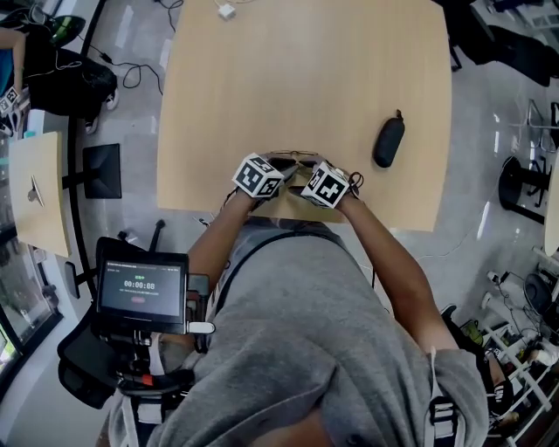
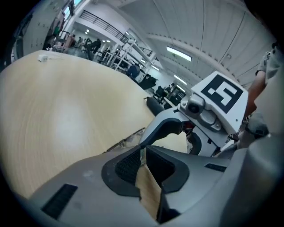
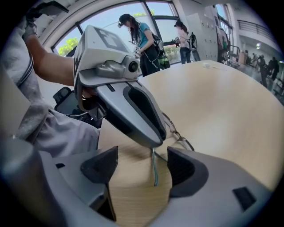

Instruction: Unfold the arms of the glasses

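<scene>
At the near edge of a pale wooden desk (image 1: 306, 79), the left tool (image 2: 143, 156) is pressed together on a thin part of the glasses (image 3: 178, 136). Only a sliver of that part shows between its dark pads. The right tool (image 3: 142, 166) stands spread just beside it, and one slim greenish arm (image 3: 154, 170) of the glasses hangs between its jaws, touching neither. From the head view the glasses are almost wholly hidden under the two marker cubes (image 1: 258, 175), which sit close together at the middle of the near edge. Only a thin line of frame shows past them. From the right gripper view the body of the left tool covers most of the frame, so its other arm cannot be made out. A dark oblong pouch (image 1: 389, 140) lies well apart to the right. A small white object (image 1: 226, 10) at the far edge is cut off by the picture's top.
</scene>
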A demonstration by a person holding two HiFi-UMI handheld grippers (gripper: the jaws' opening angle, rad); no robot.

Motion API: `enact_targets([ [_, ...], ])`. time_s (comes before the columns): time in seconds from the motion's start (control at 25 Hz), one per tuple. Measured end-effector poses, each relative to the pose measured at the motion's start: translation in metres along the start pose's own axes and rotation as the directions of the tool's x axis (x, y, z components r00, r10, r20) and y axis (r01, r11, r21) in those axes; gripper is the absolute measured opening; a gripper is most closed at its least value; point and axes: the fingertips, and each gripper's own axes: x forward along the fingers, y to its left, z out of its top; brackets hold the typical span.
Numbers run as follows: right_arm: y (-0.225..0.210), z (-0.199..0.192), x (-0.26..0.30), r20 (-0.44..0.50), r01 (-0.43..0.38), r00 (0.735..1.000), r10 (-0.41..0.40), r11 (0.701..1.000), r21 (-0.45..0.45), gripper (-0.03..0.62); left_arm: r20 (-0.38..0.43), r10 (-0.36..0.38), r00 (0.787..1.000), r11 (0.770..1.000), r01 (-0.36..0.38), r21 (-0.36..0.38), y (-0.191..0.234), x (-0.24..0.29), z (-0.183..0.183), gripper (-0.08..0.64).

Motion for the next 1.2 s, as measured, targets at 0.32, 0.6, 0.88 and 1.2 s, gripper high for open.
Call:
enact_targets([
  [0.32, 0.011, -0.016, 0.008, -0.089, -0.046, 0.995, 0.043, 0.999, -0.027, 0.334, -0.175, 0.059, 0.983, 0.995, -0.045, 0.084, 0.009, 0.014, -0.022, 0.02],
  [0.6, 0.012, -0.049, 0.0, -0.18, -0.048, 0.983, 0.03, 0.994, -0.096, 0.334, -0.202, 0.056, 0.978, 0.993, -0.034, 0.11, 0.017, 0.003, -0.031, 0.02],
  [0.88, 0.01, -0.071, -0.011, -0.227, -0.061, 0.973, 0.035, 0.992, -0.107, 0.334, -0.202, 0.064, 0.977, 0.991, -0.039, 0.124, 0.017, -0.004, -0.035, 0.02],
  [1.2, 0.014, -0.091, -0.025, -0.312, -0.106, 0.948, 0.068, 0.989, -0.108, 0.334, -0.195, 0.061, 0.979, 0.993, -0.04, 0.108, 0.012, -0.001, -0.034, 0.02],
])
